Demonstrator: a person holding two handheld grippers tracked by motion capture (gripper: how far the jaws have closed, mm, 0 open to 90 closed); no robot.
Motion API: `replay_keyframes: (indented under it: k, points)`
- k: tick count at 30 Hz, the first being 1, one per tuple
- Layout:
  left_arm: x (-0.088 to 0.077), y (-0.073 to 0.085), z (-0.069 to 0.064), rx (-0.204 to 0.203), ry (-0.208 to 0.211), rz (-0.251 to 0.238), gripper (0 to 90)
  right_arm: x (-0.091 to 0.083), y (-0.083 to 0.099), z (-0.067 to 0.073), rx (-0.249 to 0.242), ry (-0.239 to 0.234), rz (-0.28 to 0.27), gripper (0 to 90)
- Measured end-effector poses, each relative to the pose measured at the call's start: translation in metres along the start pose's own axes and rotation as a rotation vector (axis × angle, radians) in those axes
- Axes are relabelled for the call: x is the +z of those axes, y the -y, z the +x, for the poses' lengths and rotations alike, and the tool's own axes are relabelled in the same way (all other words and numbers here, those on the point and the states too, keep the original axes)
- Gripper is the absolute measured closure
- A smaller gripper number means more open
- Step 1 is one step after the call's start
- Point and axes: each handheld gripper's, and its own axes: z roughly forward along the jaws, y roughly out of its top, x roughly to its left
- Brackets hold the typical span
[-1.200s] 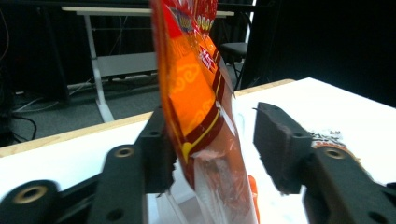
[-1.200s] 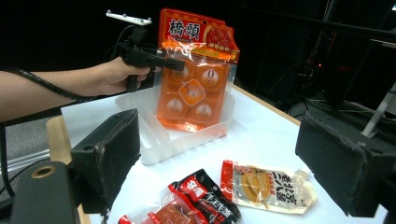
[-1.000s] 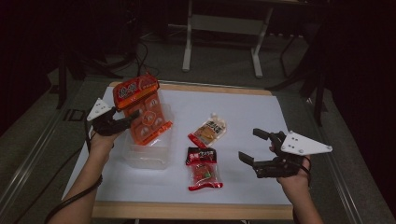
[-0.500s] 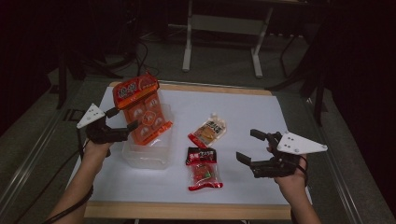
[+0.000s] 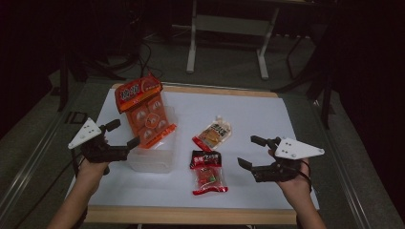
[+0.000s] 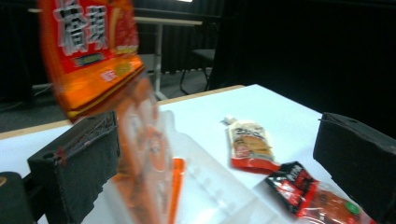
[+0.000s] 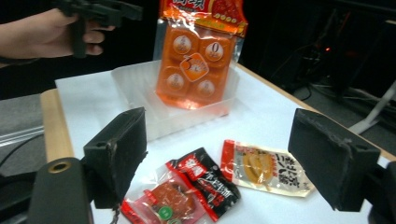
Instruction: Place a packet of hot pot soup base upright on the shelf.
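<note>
Your left gripper [image 5: 123, 136] sits at the left edge of the white table [image 5: 267, 114], just beside the clear plastic bin [image 5: 152, 160], and its jaws have just been opening; they now stand wide with nothing between them. The orange snack pack [image 5: 145, 114] stands upright in that bin, leaning against its wall, free of your pads. Your right gripper [image 5: 248, 152] hovers at the right side of the table, jaws apart and empty, though they have just been closing a little. In front of it lie the red-and-black packet [image 7: 187, 191] and, just beyond, the pale pouch [image 7: 264, 168], both flat on the table
</note>
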Motion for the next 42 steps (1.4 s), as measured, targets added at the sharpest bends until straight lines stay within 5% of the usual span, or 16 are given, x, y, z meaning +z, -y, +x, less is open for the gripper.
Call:
replay_keyframes:
  k: [8,14,18,23,25,37,42]
  points:
    - [-0.001,0.008,-0.027,0.007,0.064,0.002,1.3,0.003,0.003,-0.004,0.007,0.003,-0.014,15.8]
    - [0.001,0.013,-0.052,0.038,0.15,0.015,1.4,0.012,0.012,-0.005,0.076,0.037,0.035,10.8]
    - [0.003,0.018,-0.064,0.09,0.162,0.021,1.4,0.02,0.018,-0.009,0.117,0.036,0.06,10.8]
    - [0.003,0.026,-0.069,0.107,0.175,0.014,3.3,0.026,0.023,-0.012,0.135,0.027,0.064,10.7]
    - [0.003,0.029,-0.071,0.079,0.203,0.047,3.9,0.03,0.025,-0.012,0.126,0.025,0.076,10.7]
    - [0.006,0.052,-0.092,0.081,0.23,0.125,1.8,0.048,0.034,-0.014,0.09,-0.021,0.124,13.6]
    - [0.008,0.061,-0.096,0.117,0.216,0.127,1.7,0.056,0.036,-0.015,0.064,-0.031,0.116,15.1]
